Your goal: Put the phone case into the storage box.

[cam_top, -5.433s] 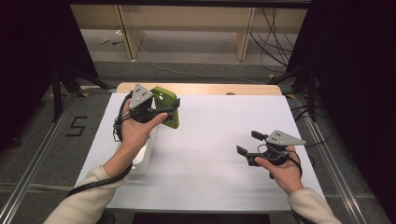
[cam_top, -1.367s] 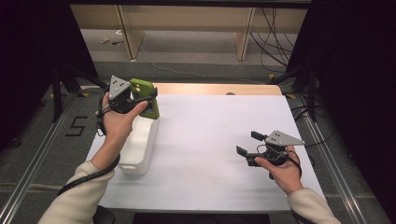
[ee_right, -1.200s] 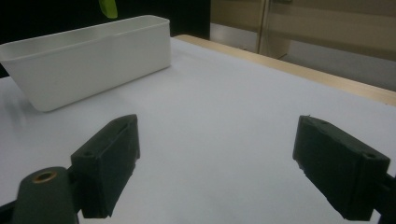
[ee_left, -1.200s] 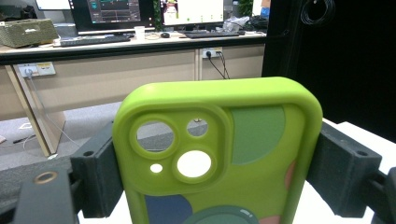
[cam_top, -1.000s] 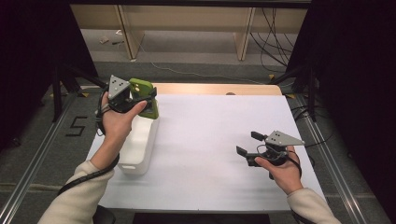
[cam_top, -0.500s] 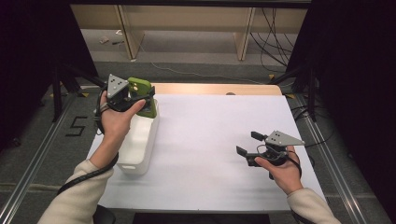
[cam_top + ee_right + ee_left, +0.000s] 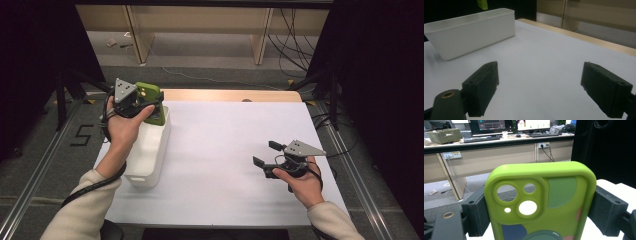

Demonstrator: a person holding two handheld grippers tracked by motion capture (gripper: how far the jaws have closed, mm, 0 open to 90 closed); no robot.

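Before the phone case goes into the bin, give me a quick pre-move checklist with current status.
1. Left claw clamps the lime-green silicone phone case on both side edges: ok.
2. Case held above the far end of the white rectangular plastic bin: ok.
3. Bin interior free of objects: cannot tell.
4. Right claw open, holding nothing: ok.
5. Right claw apart from the bin, over the white table sheet: ok.

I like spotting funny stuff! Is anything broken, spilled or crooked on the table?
Nothing stands out. The left gripper holds the green phone case over the far end of the white bin, which stands upright. The right gripper rests open and empty on the white table.
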